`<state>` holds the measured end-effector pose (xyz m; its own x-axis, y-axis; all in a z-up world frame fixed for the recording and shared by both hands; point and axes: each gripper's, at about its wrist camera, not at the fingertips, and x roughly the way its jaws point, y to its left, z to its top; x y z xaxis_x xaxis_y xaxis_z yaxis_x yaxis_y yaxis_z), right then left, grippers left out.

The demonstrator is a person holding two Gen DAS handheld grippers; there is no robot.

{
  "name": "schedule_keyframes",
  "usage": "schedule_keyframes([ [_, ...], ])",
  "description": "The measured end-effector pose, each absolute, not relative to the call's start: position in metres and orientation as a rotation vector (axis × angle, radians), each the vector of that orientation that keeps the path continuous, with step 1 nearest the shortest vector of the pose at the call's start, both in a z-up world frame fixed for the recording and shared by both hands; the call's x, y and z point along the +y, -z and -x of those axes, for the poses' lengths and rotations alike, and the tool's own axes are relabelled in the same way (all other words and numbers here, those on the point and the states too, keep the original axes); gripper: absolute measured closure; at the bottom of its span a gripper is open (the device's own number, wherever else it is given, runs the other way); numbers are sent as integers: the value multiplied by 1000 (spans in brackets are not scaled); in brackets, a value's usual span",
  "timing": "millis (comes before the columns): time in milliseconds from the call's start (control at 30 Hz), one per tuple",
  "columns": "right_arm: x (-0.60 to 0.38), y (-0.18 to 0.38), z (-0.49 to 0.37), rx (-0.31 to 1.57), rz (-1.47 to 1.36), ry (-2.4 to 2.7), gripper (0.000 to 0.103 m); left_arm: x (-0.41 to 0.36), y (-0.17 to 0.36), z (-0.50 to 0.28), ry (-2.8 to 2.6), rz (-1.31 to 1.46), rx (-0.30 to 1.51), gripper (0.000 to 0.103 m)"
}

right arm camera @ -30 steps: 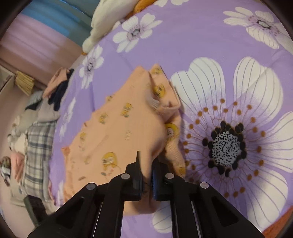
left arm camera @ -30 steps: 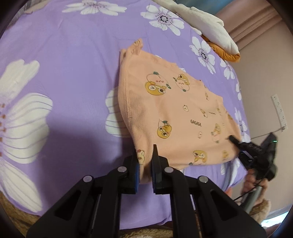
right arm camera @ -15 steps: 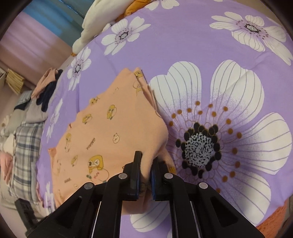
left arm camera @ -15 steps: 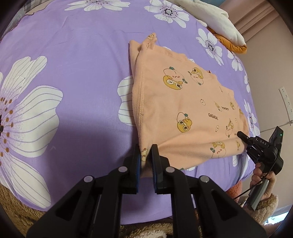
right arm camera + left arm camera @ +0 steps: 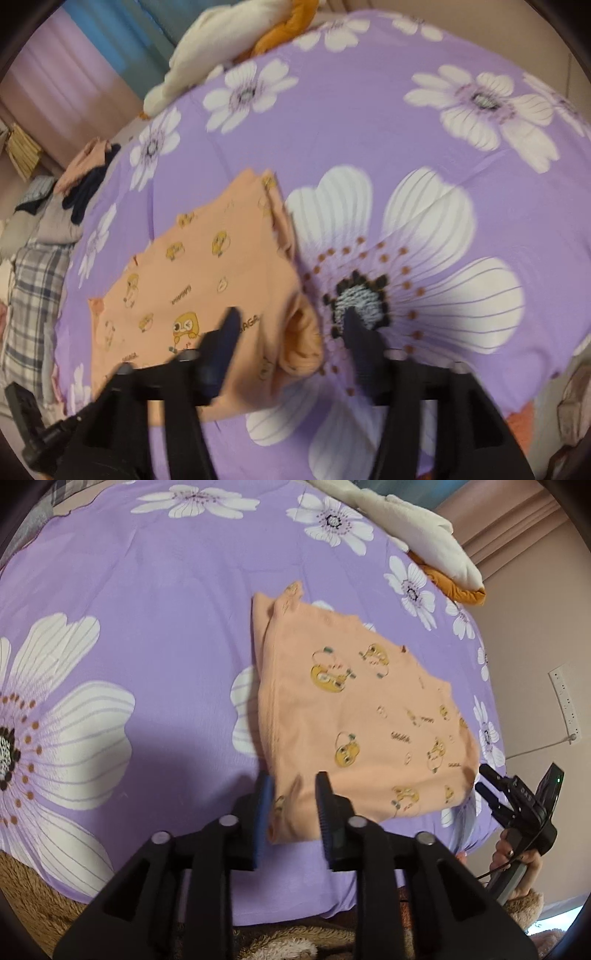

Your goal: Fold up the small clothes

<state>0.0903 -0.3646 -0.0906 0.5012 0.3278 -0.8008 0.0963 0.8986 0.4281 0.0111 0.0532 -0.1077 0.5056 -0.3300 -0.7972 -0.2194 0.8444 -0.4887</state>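
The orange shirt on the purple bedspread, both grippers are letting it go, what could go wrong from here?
1. The orange shirt still has its near corner between the opening left gripper; pulling back early could drag the fold open.
2. By the opening right gripper the folded edge bulges up, so it may spring loose.
3. The shirt lies close to the edge of the bedspread, so a snag could pull it off.

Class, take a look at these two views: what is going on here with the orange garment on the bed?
A person holds a hand-held gripper in each hand over a folded orange garment that lies on a purple flowered bedsheet. The left hand-held gripper and the right hand-held gripper are both opening, each with a near corner of the cloth between its jaws, no longer pinched. The fold looks just laid down.
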Motion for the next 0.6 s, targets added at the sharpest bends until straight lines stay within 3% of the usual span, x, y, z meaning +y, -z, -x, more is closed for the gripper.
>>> schedule_keyframes([
  [233,-372,123,-86,1127,-650,-219,42,45,119,-19,69,568,1104,75],
  [533,-350,136,-123,1050,-761,-331,43,46,123,-18,58,559,1124,72],
  [600,-343,135,-131,1030,-745,-333,66,47,122,-17,50,558,1125,72],
])
